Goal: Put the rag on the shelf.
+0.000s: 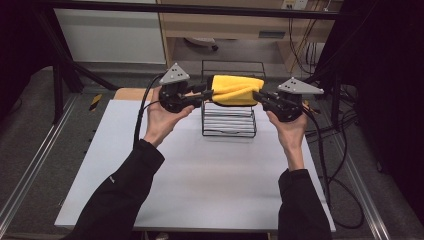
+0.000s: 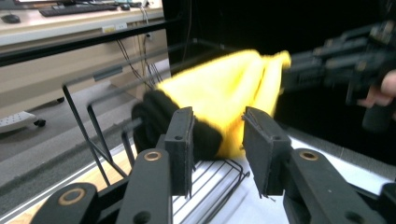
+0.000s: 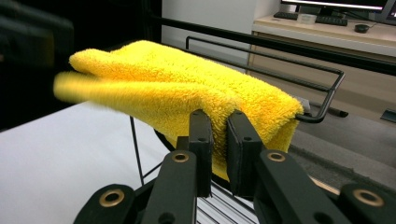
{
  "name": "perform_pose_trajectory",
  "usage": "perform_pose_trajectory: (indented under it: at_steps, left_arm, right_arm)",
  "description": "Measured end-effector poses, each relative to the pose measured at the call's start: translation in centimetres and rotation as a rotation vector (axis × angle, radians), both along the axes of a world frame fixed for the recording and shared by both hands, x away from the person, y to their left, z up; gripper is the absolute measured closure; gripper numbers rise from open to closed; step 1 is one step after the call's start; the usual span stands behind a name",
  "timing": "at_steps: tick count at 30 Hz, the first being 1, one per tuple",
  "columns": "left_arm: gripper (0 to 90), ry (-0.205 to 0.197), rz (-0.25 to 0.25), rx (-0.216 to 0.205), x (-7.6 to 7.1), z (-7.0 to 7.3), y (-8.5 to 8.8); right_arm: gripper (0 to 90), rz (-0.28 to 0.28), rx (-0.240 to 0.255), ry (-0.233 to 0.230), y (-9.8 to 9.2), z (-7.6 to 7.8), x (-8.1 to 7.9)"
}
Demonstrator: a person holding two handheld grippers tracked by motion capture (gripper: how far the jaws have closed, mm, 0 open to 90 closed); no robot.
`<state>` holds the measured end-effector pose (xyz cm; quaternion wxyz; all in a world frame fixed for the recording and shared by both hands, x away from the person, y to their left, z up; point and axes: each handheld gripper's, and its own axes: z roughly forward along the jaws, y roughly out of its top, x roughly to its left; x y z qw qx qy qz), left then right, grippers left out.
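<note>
I hold yellow towel (image 1: 235, 90) above black wire rack (image 1: 228, 120) on white table (image 1: 200, 170); right tool (image 1: 261, 96) clamps one end, left tool (image 1: 206, 93) parted, pads off cloth. No readable writing.

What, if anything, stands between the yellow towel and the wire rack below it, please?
Nothing visible does. The yellow towel hangs over the top of the black wire rack, held at one end by the right claw. The left claw stands open at the other end, a dark roll beside its jaw.
</note>
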<state>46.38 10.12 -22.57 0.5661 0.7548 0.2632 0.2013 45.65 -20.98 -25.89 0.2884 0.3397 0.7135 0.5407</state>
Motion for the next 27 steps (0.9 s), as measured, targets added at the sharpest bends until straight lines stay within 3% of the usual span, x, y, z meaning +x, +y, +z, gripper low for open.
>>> perform_pose_trajectory:
  at_steps: [5, 11, 13, 23, 27]
  left_arm:
    - [75.1, 0.037, 0.005, 0.025, 0.5, 0.9, -0.8]
    - [89.1, 0.102, 0.0, 0.062, 2.0, -0.4, -2.0]
    - [89.6, 0.112, -0.003, 0.071, 2.2, -0.9, -2.2]
    - [89.8, 0.098, 0.001, 0.121, 2.8, -2.4, -2.6]
    - [89.8, 0.09, 0.003, 0.128, 3.0, -3.0, -2.8]
  right_arm:
    - [81.2, 0.003, -0.01, -0.004, 0.1, -0.2, 0.0]
    - [79.0, 0.013, -0.016, -0.01, 0.0, -0.2, -0.3]
    - [77.6, 0.018, -0.018, -0.009, -0.1, -0.1, -0.5]
    - [61.5, 0.046, 0.025, -0.01, 0.4, 0.8, -0.9]
    - [63.4, 0.051, 0.033, -0.019, 0.9, 1.5, -0.8]
